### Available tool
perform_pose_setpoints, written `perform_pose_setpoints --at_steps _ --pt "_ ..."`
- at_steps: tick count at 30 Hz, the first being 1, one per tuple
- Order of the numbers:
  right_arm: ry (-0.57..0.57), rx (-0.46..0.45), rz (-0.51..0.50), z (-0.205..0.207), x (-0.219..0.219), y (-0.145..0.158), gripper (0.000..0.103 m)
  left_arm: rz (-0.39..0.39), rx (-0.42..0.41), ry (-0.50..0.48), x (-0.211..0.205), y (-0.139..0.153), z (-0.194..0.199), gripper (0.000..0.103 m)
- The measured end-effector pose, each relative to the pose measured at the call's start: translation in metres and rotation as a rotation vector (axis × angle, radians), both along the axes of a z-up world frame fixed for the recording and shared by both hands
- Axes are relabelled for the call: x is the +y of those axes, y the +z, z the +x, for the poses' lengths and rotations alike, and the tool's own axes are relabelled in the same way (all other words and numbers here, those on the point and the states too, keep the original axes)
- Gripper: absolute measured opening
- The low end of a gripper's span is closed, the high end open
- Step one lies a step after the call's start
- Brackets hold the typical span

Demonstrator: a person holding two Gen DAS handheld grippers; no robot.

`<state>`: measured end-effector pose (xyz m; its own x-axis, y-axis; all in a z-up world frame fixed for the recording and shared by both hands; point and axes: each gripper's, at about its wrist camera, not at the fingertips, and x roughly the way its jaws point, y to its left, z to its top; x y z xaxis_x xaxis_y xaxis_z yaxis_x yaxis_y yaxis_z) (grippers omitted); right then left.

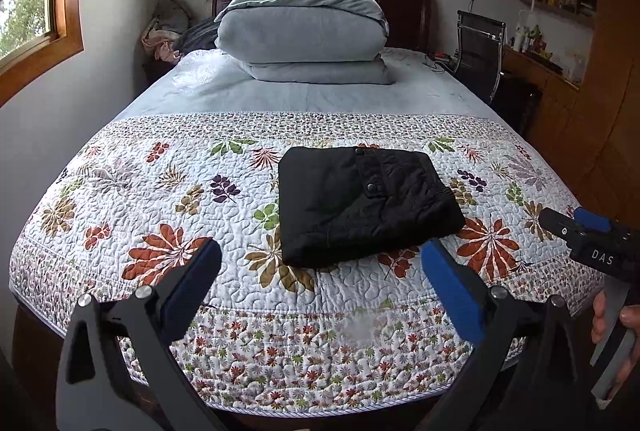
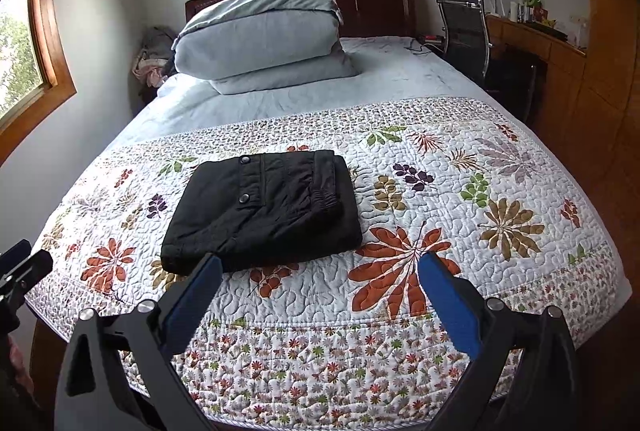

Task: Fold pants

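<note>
Pants (image 1: 366,205), black and folded into a compact rectangle, lie on the floral quilt (image 1: 160,191) near the foot of the bed in the left wrist view. The left gripper (image 1: 320,285) hangs at the near edge with its blue-padded fingers (image 1: 452,295) spread wide, holding nothing. The right gripper (image 1: 576,227) shows at the right edge, clear of the cloth; whether it is apart or together I cannot tell.

From the right wrist view, the pants (image 2: 264,207) sit left of centre on the quilt (image 2: 460,199). The right gripper (image 2: 320,287) is spread apart and empty, its left finger (image 2: 192,295) overlapping the pants' near edge in view.
</note>
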<state>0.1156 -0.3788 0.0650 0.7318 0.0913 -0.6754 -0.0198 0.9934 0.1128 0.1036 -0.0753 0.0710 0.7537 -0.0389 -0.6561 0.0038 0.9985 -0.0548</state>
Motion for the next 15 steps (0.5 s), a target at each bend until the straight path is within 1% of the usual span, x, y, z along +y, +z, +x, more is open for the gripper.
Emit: perform_pose_setpoints --at_steps 2,8,11,15 --pt "0.001 -0.008 -0.01 -0.002 0.001 0.003 0.099 -0.003 -0.008 0.005 0.001 0.002 -0.002 0.1" --pt "0.018 -0.024 -0.026 -0.01 0.007 0.009 0.099 0.023 -0.023 0.014 0.0 0.01 -0.008 0.1" --pt "0.028 -0.03 -0.044 -0.016 0.014 0.01 0.099 0.014 -0.028 0.002 -0.001 0.012 -0.01 0.1" --pt "0.043 -0.041 -0.073 -0.023 0.023 0.01 0.099 0.013 -0.033 0.01 0.0 0.015 -0.012 0.1"
